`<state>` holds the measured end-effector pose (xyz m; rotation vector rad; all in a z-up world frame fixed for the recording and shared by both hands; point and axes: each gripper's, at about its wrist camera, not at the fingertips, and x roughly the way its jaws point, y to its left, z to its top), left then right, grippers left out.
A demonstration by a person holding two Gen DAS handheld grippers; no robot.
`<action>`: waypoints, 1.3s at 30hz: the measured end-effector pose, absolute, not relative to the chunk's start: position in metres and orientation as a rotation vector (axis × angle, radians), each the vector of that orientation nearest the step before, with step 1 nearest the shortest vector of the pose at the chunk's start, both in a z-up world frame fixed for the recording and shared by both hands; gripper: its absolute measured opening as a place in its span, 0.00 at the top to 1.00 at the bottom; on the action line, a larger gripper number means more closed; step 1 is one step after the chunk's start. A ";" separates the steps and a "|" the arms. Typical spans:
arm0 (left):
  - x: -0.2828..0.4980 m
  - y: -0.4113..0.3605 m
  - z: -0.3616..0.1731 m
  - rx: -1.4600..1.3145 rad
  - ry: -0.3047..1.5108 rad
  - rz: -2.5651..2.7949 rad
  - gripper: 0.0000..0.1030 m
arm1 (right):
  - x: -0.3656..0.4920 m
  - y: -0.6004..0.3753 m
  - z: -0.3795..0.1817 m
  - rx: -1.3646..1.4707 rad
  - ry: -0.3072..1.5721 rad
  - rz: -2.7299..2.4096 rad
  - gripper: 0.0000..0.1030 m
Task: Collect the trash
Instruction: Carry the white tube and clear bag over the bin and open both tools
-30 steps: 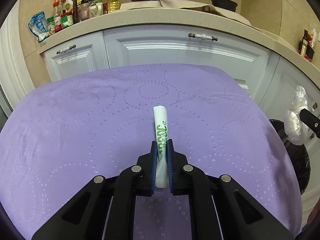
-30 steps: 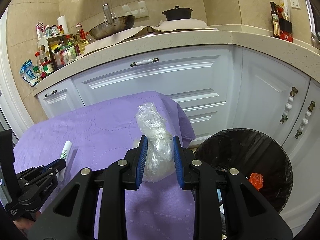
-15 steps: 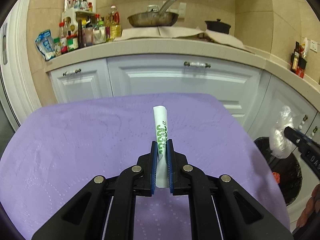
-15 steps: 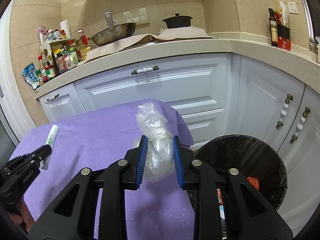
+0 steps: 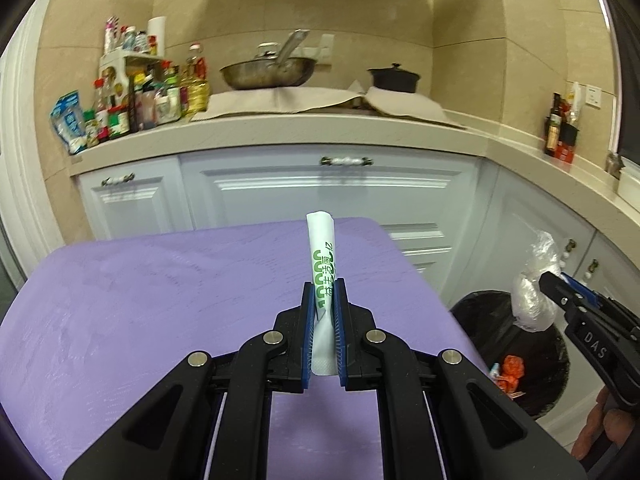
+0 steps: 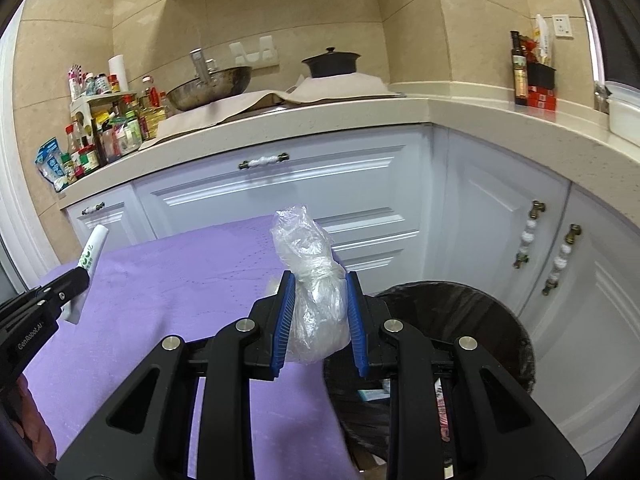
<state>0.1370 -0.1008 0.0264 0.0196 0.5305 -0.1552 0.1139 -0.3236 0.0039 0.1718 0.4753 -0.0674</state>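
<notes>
My left gripper (image 5: 323, 292) is shut on a rolled white paper wrapper with green print (image 5: 322, 256) and holds it raised above the purple table (image 5: 140, 304). The wrapper also shows in the right wrist view (image 6: 90, 258). My right gripper (image 6: 320, 292) is shut on a crumpled clear plastic bag (image 6: 314, 288), held over the table's right edge beside the black-lined trash bin (image 6: 480, 320). The bag (image 5: 536, 284) hangs over the bin (image 5: 480, 320) in the left wrist view. The bin holds some trash, including orange pieces (image 5: 512, 368).
White cabinets (image 5: 320, 192) stand behind the table. The counter carries bottles and jars (image 5: 136, 100), a wok (image 5: 266, 72) and a black pot (image 5: 394, 78). More cabinet doors with knobs (image 6: 560, 256) stand right of the bin.
Both grippers rose off the table with their items. The left one lifted and tilted up with the wrapper; the right one carried the bag toward the bin.
</notes>
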 end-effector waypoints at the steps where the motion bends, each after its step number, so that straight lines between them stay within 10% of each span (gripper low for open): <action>1: 0.136 -0.105 0.028 0.022 0.526 -0.165 0.90 | 0.111 -0.328 0.004 0.173 0.473 -0.075 0.76; 39: 0.135 -0.248 -0.002 0.138 0.544 -0.405 0.90 | 0.081 -0.431 -0.017 0.228 0.477 -0.263 0.76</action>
